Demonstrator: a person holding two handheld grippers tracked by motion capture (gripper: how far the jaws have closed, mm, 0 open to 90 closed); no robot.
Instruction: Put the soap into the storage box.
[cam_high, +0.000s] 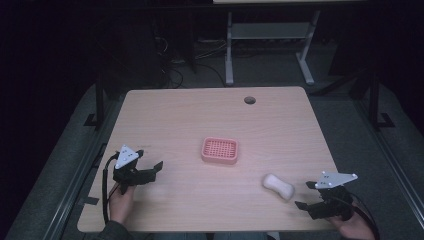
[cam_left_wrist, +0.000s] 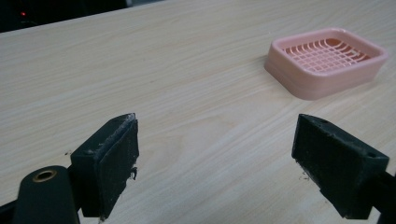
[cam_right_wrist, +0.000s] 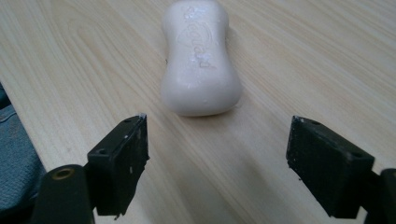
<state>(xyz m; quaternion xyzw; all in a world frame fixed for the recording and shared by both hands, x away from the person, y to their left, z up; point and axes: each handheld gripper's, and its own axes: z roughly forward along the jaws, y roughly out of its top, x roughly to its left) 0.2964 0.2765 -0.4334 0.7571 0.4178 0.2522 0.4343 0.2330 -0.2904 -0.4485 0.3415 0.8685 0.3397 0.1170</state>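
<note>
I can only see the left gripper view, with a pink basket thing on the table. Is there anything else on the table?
Observer: Yes, a white waisted bar of soap lies near the table's front right edge.
Operator: Is someone holding it?
Observer: No. The right gripper faces it with jaws open, not touching.
Operator: Is the soap near my pink slotted plastic soap dish?
Observer: Apart from it, on bare wood of the light wooden table.

Black grippers (cam_high: 150, 170) — grey three-cornered plates, trailing black cables, square jaws.
</note>
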